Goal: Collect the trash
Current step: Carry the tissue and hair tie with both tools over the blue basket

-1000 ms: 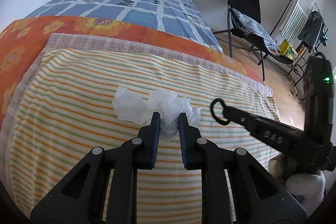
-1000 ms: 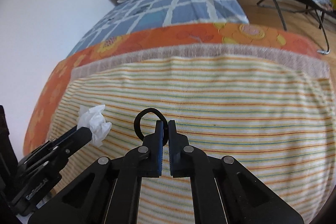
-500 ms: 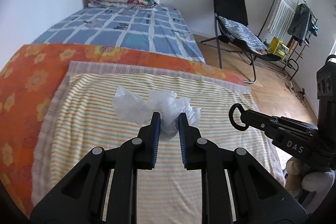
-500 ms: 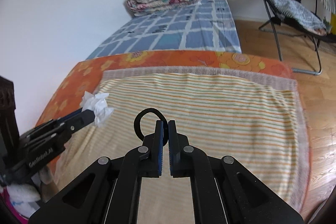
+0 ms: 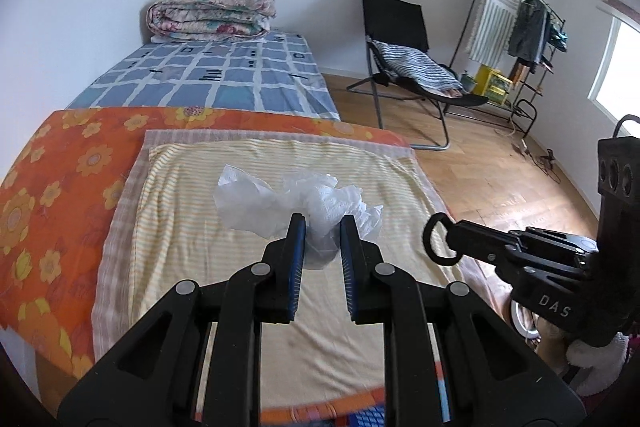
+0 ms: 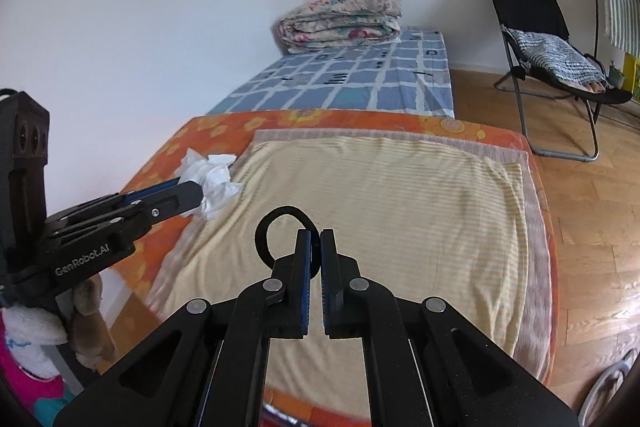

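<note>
Left wrist view shows my left gripper (image 5: 322, 227) clamped on crumpled tissue (image 5: 296, 203) above the striped towel (image 5: 200, 227), my right gripper (image 6: 316, 241) pinching a black hair tie (image 6: 266, 227); next, I judge, a bin.

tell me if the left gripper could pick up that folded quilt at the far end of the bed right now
Probably not. The left gripper is already shut on crumpled tissue, so its fingers are occupied, and the folded quilt lies at the far end of the bed, well beyond it.
</note>
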{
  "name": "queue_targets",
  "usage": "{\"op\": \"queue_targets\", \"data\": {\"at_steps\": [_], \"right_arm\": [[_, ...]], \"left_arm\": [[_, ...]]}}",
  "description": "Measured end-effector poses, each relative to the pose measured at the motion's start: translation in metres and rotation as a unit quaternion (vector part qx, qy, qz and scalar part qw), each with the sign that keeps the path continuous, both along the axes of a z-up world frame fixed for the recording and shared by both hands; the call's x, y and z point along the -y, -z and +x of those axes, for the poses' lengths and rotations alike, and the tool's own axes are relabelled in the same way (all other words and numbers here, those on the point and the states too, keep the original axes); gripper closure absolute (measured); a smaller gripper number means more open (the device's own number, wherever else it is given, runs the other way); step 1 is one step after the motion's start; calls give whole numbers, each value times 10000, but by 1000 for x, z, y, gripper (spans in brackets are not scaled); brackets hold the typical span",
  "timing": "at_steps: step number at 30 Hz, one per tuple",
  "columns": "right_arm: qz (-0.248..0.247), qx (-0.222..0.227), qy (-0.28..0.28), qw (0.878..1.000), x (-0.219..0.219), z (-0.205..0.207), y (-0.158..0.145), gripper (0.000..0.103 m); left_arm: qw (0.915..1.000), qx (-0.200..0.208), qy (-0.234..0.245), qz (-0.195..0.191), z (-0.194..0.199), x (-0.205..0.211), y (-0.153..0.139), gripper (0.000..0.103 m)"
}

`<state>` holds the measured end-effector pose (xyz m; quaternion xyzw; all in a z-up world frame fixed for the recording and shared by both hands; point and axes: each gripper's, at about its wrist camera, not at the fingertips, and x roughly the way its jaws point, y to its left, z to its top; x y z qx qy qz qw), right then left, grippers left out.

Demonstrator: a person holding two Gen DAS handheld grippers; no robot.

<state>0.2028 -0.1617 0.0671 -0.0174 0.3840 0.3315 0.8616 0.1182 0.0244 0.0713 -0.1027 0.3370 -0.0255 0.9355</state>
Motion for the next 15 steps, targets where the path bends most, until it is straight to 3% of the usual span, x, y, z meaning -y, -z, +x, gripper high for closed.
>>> {"op": "queue_targets", "data": {"at_steps": [7,15], "right_arm": [[189,131,-65,9997,18,-55,-6,100],[136,-156,-206,9996,29,-102,27,100]], "left_arm": [[9998,10,112,-140,-61,16,2,87],[9981,-318,59,-522,-115,19,41,87]]}}
